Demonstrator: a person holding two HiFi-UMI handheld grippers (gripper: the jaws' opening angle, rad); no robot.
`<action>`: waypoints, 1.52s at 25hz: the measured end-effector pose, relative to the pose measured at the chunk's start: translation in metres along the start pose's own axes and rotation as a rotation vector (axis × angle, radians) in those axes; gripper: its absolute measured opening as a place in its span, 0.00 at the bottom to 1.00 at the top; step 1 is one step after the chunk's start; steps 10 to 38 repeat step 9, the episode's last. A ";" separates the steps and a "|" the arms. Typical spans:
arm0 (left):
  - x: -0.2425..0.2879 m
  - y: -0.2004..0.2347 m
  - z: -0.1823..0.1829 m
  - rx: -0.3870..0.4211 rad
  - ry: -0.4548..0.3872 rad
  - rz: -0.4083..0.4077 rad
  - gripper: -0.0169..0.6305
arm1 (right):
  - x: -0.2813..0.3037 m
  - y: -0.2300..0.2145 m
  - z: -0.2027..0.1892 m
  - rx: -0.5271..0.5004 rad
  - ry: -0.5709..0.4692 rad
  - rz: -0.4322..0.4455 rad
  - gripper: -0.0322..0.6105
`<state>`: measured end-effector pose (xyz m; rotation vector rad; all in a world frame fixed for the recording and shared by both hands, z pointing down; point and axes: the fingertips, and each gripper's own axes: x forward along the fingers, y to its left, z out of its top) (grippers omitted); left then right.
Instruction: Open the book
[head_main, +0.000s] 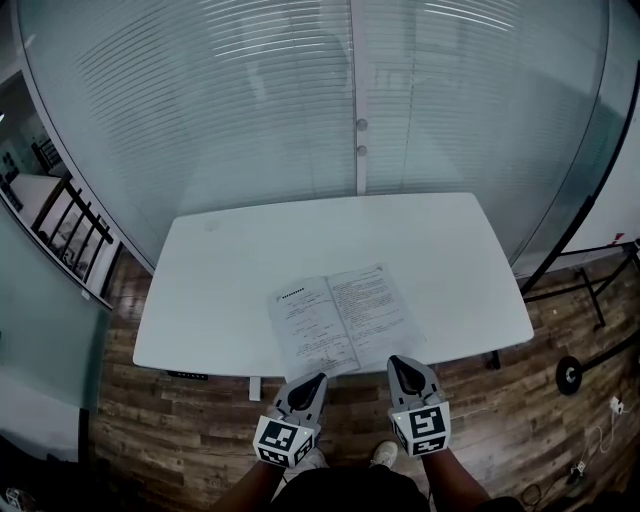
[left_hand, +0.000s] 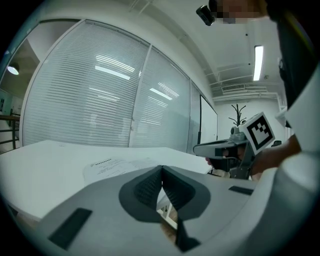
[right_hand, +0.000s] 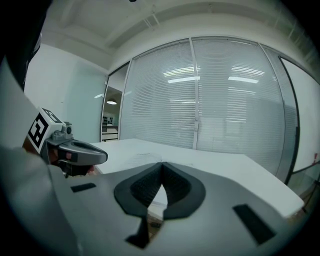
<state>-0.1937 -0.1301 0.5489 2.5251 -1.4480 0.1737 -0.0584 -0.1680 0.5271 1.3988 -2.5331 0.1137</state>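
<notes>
The book is seen lying flat and open on the white table, close to the near edge, with two printed pages facing up and the fold running between them. From this the opening is judged to be done, or very nearly so, and what is in hand is a clean finish.

The left gripper is held just off the near edge, below the left page. Its jaws are pressed together with nothing between them, as the left gripper view shows. The right gripper is held beside it, below the right page, likewise clenched and empty. Neither is touching the book or the table.

For the step to be done well, the pages should be checked for lying flat. The near end of the left page appears to reach about to the table edge, so a careless brush from below could lift it or drag the book. If the pages are found to spring back, the closed tips can be laid lightly on each page near the fold and drawn outward. Pressure should be kept low so that no paper is creased. Otherwise both grippers are best kept clear of the edge and apart from each other.
</notes>
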 end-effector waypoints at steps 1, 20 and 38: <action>0.000 -0.001 0.000 0.001 0.002 0.000 0.05 | -0.001 -0.001 -0.001 -0.001 0.001 0.000 0.05; 0.003 -0.005 -0.005 0.002 0.001 0.005 0.05 | -0.004 -0.002 -0.003 -0.010 -0.017 0.012 0.05; 0.003 -0.005 -0.005 0.002 0.001 0.005 0.05 | -0.004 -0.002 -0.003 -0.010 -0.017 0.012 0.05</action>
